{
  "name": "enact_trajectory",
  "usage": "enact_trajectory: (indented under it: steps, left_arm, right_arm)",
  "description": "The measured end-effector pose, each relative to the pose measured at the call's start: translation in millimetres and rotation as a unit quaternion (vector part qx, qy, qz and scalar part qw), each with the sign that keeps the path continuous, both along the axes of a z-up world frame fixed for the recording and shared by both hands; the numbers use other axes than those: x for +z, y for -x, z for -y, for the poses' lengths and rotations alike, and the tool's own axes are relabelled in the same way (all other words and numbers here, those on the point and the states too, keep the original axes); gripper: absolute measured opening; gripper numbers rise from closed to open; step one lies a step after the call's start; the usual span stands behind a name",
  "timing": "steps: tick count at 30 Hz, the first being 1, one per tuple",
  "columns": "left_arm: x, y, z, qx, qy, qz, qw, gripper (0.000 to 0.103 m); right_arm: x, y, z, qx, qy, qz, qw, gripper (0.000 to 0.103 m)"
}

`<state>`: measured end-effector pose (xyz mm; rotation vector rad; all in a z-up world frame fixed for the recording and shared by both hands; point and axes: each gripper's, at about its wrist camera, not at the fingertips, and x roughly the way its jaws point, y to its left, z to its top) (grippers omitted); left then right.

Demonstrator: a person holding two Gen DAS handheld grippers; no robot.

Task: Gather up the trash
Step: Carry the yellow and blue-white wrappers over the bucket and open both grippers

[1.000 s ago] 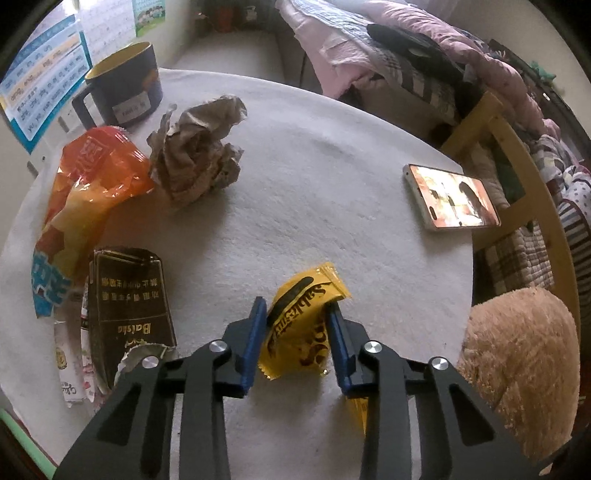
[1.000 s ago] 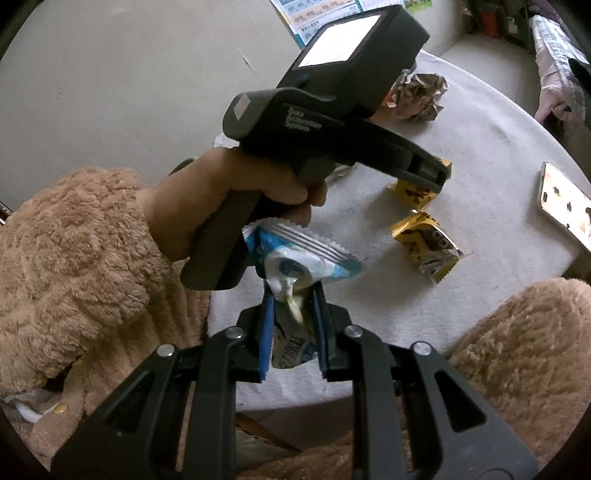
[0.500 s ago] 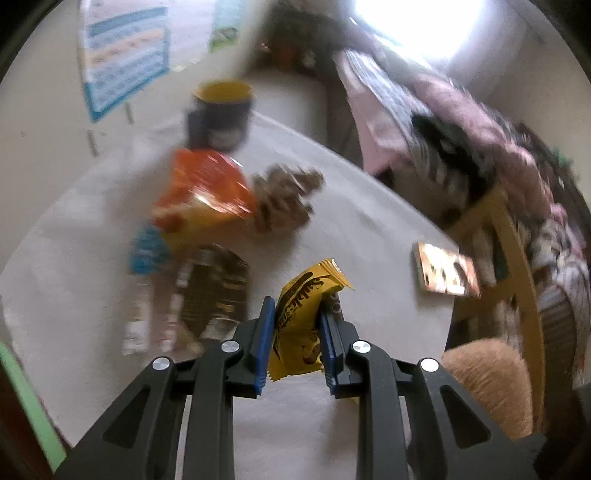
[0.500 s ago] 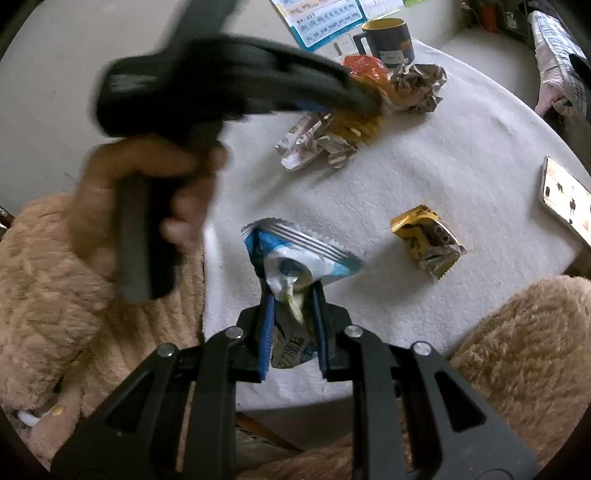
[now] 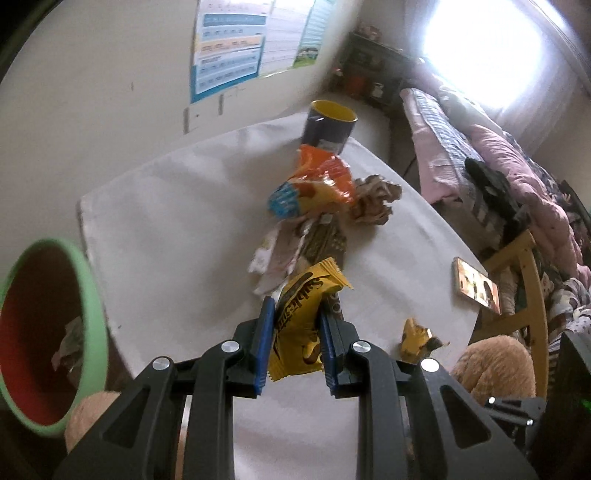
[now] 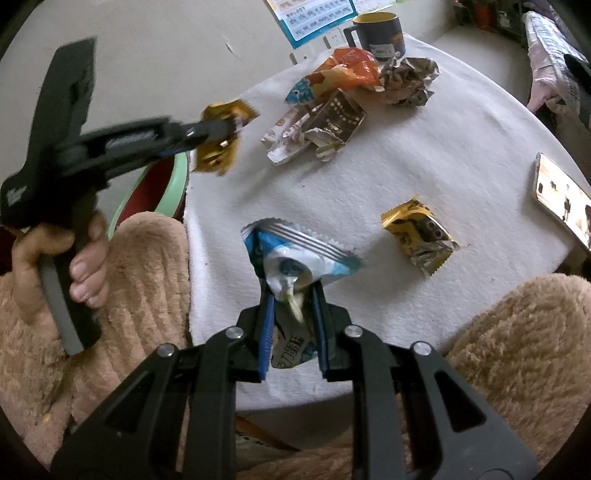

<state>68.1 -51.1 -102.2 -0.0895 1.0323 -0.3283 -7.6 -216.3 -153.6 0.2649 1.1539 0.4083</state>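
My left gripper (image 5: 295,314) is shut on a yellow snack wrapper (image 5: 301,321) and holds it in the air above the table's left edge. It shows in the right wrist view (image 6: 221,140) over the green-rimmed bin (image 6: 173,192). That bin (image 5: 92,306) is red inside and sits low at the left. My right gripper (image 6: 291,299) is shut on a blue and white wrapper (image 6: 291,258) above the table's near edge. A gold wrapper (image 6: 419,236) lies on the white tablecloth (image 6: 424,147). It also shows in the left wrist view (image 5: 417,339).
A pile of trash lies at the far side: an orange bag (image 6: 343,70), a dark box wrapper (image 6: 340,118), crumpled paper (image 6: 406,81). A dark mug (image 6: 380,29) stands behind it. A phone (image 6: 561,199) lies at the right edge. A wooden chair (image 5: 524,266) stands beyond.
My left gripper lifted the yellow wrapper off the table and swung left until it was over the bin. My right gripper kept still with its wrapper.
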Motion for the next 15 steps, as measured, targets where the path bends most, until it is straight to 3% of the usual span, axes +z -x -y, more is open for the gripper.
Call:
enact_trajectory:
  steps: [15]
  left_arm:
    - [7, 16, -23, 0.022, 0.015, 0.007, 0.9996, 0.021]
  right_arm:
    - [10, -1, -7, -0.009, 0.028, 0.009, 1.0, 0.02]
